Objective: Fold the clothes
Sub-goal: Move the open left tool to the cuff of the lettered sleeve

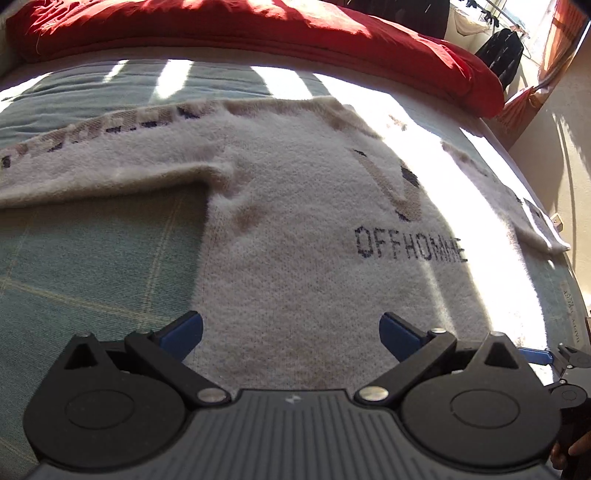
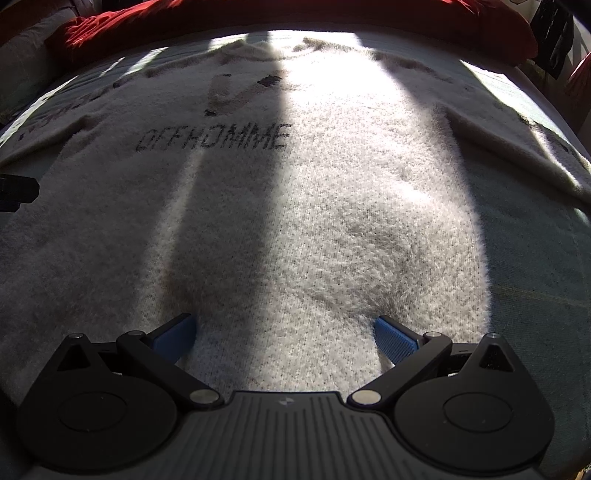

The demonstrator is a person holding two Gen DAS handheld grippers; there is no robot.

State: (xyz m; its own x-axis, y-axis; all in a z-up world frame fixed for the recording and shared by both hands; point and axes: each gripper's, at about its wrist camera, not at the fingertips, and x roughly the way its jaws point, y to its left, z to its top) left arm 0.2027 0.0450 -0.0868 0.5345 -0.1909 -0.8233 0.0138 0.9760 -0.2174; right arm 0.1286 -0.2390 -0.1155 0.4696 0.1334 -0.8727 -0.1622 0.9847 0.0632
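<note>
Cream sweater (image 1: pixel 295 229) is spread flat on the bed (image 1: pixel 92 251), sleeves out; left claw (image 1: pixel 291 334) and right claw (image 2: pixel 284 334) are held apart, empty, over its near hem, placed for gripping.

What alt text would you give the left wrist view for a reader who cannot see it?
A fuzzy cream sweater with dark knitted lettering lies flat, sleeves spread, on a pale green bedspread. The left claw hovers open above its lower part, blue pads apart. A red blanket runs along the far edge.
</note>
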